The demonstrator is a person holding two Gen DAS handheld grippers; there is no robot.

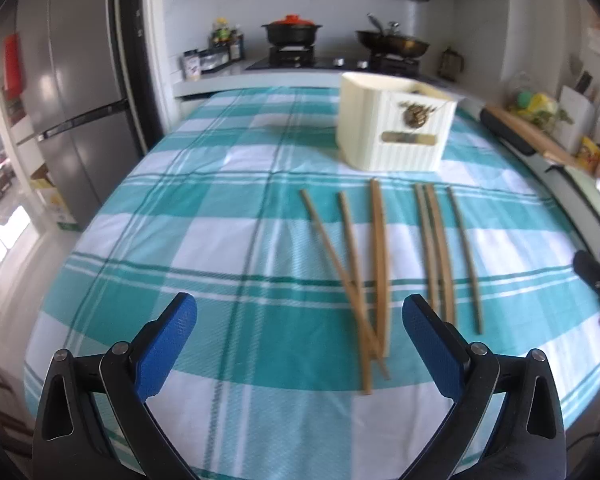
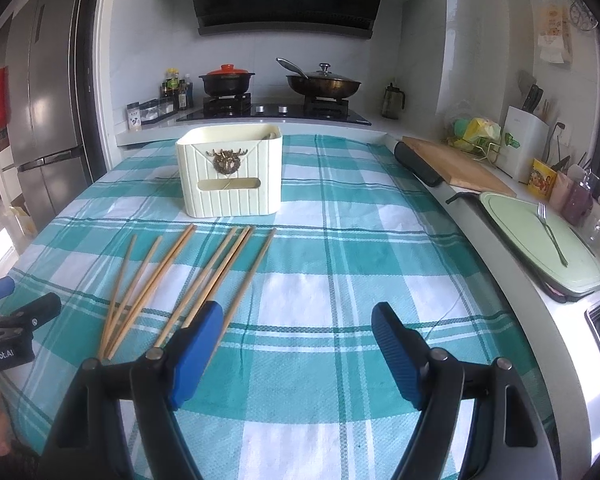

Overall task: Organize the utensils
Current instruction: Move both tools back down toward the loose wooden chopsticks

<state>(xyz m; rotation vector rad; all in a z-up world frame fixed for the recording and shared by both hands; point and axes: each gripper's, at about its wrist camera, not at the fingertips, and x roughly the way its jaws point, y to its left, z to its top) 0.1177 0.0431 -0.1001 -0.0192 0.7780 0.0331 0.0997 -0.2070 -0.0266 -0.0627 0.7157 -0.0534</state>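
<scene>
Several wooden chopsticks [image 1: 378,264] [image 2: 168,276] lie spread on the teal checked tablecloth [image 1: 220,240] [image 2: 340,264]. Behind them stands a cream ribbed utensil holder [image 1: 396,128] [image 2: 230,170] with a brass ornament and a slot. My left gripper [image 1: 300,312] hangs open over the cloth, its fingers either side of the near ends of the crossed left sticks, above them. My right gripper [image 2: 298,320] is open with nothing between its fingers, just right of the sticks' near ends. In the right wrist view the left gripper [image 2: 8,308] shows at the left edge.
A counter runs along the table's right side with a wooden board [image 2: 456,164], a green cutting board [image 2: 540,240] bearing a fork [image 2: 552,236], jars and a knife block. The stove [image 2: 276,110] with two pots is behind. A fridge [image 1: 68,80] stands at the left.
</scene>
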